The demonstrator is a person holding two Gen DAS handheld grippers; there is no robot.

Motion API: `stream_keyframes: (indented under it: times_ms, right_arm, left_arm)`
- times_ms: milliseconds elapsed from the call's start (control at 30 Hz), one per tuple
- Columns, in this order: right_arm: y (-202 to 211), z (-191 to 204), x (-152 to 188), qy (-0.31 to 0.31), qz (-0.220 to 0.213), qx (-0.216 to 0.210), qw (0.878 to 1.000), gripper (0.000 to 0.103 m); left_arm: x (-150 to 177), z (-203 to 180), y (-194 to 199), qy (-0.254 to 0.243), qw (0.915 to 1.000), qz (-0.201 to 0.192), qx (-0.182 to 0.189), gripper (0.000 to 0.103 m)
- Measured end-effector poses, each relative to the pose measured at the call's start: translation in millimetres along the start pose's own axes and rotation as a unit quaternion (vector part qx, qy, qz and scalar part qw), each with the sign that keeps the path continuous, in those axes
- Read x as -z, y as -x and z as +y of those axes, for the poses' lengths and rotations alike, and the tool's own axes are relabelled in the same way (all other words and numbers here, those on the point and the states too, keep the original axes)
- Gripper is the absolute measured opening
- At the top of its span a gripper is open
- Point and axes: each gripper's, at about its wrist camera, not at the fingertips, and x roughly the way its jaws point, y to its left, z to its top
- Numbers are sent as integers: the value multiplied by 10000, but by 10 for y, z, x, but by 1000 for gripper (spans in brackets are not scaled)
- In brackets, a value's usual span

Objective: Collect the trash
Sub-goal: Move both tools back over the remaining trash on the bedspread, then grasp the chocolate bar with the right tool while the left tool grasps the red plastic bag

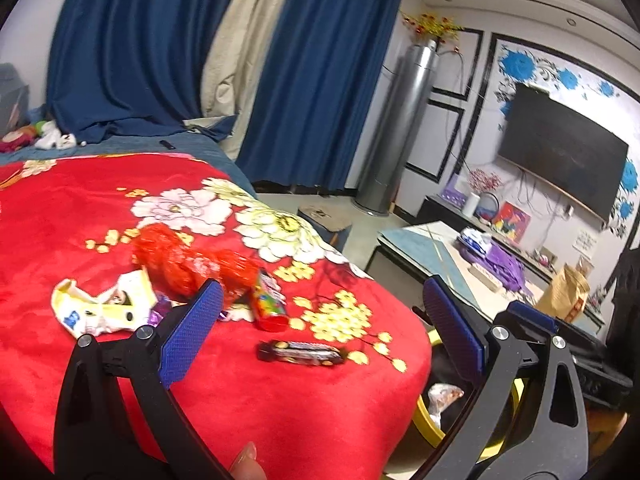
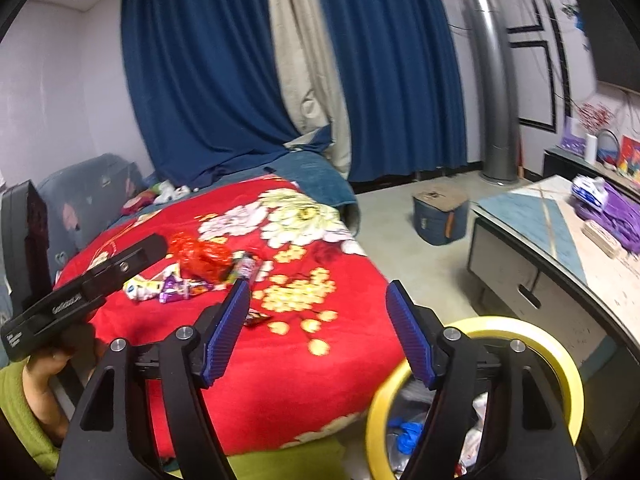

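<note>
On the bed's red blanket [image 1: 224, 396] sits the trash [image 1: 176, 284], partly blocked by the left tongs [image 1: 320, 328]. Yellow bin [image 2: 532, 336] is half cut off, contents blurry. Both left and right tongs [image 2: 318, 332] gape open, holding nothing.
</note>
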Motion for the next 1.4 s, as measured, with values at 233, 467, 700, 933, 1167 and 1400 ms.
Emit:
stream_keyframes:
  times_ms: [233,467,700,933,1167,1400]
  right_arm:
    - [-209,317,-55,270,128,-350,9989,69]
    - [-561,551,-45,530,512,-624,9953,69]
    - [-957,687,19,721,922,-748,9903,68]
    - [-1367,757,65,967,1354,-768,9831,68]
    - [-1650,831,187,1234,1665,-842,9747,68]
    - [-1648,846,345,1126,1810,-1026,9716,37]
  left_arm:
    - [-107,325,71,341,9990,-128,-273,92]
    - [-157,647,100,672,9964,-150,-490,92]
    - [-178,877,74,1018,9933,-78,-544,92]
    - [-226,1083,-118,1368,9887,114,-609,92]
    - [-309,1206,-379,1533,9851,380,-686,92]
    - [-373,1303,-655,1588,9810,705,-860,85]
